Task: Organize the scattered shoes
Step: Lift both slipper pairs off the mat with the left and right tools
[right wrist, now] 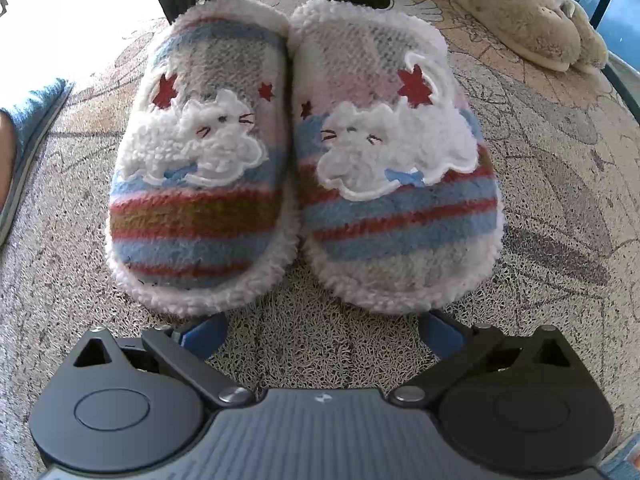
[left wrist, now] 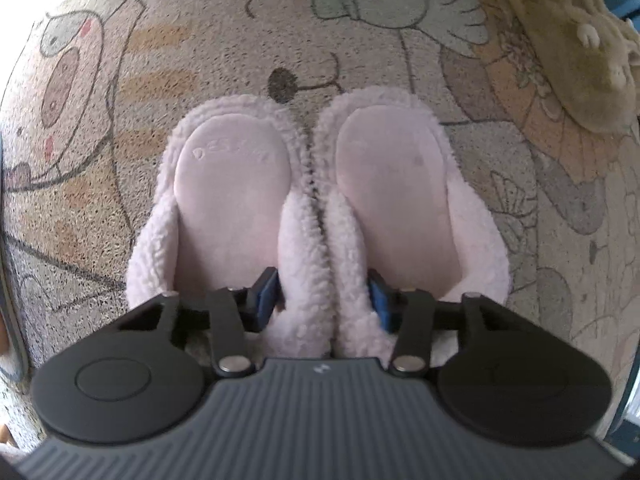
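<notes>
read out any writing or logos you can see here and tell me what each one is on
"DES…", embossed on the insole of the left fluffy pink slipper: remaining letters too faint to read.
Small white logo mark on the left gripper body: no legible letters.
Same mark on the right gripper.
Nothing else readable.

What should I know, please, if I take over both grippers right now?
Left gripper: shut on the fluffy inner edges of the striped, pink-lined fleece slippers, pinching the pair together from the heel end.
Right gripper: open, just short of the toes, holding nothing.
The pair lies side by side, touching, on the cartoon-printed mat.
A tan plush slipper pair sits together at the mat's far right edge.
Done: both pairs are matched.
Left: probably only setting this pair in its final spot and releasing.
</notes>
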A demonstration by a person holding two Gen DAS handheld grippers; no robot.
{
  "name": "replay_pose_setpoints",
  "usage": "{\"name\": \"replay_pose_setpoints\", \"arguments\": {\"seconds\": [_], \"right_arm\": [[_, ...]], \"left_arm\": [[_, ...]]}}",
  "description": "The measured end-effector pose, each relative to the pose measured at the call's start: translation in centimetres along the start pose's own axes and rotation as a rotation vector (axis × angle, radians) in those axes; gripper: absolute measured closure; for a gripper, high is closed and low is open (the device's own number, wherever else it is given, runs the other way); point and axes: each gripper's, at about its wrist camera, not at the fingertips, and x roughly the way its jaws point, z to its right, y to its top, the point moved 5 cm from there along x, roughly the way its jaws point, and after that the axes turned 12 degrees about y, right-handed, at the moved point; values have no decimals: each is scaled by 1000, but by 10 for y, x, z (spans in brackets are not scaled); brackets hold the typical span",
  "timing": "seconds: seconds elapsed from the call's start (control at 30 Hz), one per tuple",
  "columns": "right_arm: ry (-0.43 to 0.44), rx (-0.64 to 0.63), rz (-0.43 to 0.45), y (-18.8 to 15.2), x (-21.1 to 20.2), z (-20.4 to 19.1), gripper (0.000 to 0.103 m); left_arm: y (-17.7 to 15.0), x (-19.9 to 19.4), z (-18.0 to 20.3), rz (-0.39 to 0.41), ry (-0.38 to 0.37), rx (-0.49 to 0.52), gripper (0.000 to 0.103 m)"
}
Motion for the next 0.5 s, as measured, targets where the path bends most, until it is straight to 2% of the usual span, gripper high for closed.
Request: {"name": "replay_pose_setpoints", "arguments": {"seconds": [0.13,0.23,0.5], "right_arm": [[10,14,18,-1,-3,1,3],[1,10,19,-2,-3,1,3],[10,5,23,0,0,4,2]], "left_arm": [[1,3,6,17,-8,32,59],[4,8,8,8,-31,45,50],[1,8,12,40,-21,64,50]]}}
